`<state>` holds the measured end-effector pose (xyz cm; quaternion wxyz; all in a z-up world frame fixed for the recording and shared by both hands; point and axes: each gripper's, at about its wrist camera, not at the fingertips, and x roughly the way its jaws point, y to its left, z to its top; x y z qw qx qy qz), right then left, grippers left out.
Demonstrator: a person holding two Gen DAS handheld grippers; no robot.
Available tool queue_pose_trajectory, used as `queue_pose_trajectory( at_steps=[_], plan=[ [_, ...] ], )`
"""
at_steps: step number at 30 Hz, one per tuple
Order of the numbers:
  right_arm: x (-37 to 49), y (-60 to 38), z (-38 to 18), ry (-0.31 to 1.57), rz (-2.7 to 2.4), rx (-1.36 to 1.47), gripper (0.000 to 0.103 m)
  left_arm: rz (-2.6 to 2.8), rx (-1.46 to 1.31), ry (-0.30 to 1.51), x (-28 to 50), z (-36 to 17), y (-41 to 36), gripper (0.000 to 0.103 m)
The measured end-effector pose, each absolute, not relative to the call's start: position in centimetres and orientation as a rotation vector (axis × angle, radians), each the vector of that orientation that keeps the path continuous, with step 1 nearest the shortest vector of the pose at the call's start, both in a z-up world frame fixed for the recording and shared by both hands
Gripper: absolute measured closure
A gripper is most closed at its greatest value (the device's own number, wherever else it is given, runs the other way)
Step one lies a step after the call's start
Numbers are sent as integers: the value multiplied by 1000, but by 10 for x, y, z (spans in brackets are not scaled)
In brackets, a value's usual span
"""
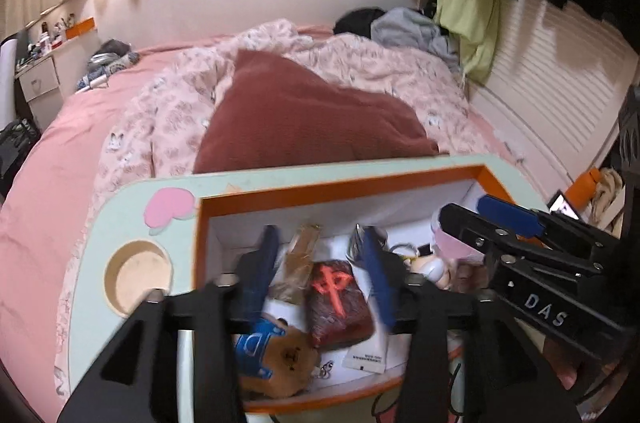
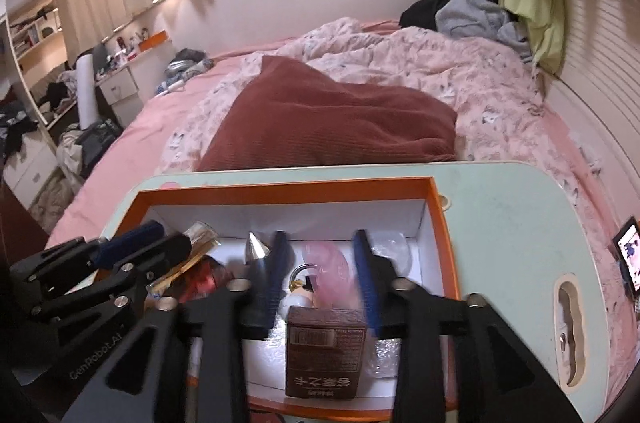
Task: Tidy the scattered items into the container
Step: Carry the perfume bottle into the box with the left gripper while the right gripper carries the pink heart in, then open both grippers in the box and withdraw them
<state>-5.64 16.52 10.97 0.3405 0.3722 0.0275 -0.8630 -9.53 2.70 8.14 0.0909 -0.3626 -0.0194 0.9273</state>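
The left gripper [image 1: 322, 273] has its blue fingers [image 1: 378, 283] spread apart over the box, pinching nothing; below the gap lies a dark red packet [image 1: 340, 303] with a red character on it, resting on the white box floor. The right gripper [image 2: 320, 275] likewise stands with its fingers [image 2: 362, 275] parted and nothing pressed between them; a brown carton [image 2: 326, 355] stands upright just below the gap, apart from both pads. Both grippers hover side by side above the orange-rimmed box [image 2: 442, 235], which sits on a pale green lap table [image 2: 512, 223]. Inside the box also lie a brown bear toy [image 1: 280, 359] in blue clothes, a silver cone [image 2: 256, 247], a pink item [image 2: 328, 263] and a small round figure [image 1: 428, 267]. The table rests on a bed with pink sheets [image 1: 68, 151], a patterned quilt [image 1: 172, 115] and a dark red pillow [image 2: 320, 119].
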Motion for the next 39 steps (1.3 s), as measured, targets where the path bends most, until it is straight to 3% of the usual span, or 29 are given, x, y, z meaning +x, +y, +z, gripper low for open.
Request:
queue_pose_trajectory(
  at_steps=[1,9,19,24,27,33,39],
  plan=[
    [-56,169,112,48,-2255,956,56,2769,-1057,-72,-93,84,23,41],
    [-52,193,128,-117,-2254,936,53,2767,-1061,-144,-80,93,9,40],
    [-11,182,129,62,-2315,879,53,2721,-1053,-131,-50,99,17,40],
    [4,195,128,33,-2307,897,52,2742,-1066,-124,-32,97,12,38],
    [13,203,129,42,-2306,919,48,2766,-1068,-155,-13,85,9,32],
    [32,217,109,127,-2330,962,41,2800,-1077,-28,10,61,21,31],
    [26,208,78,195,-2273,1119,41,2794,-1242,-2,1,28,19,31]
  ],
)
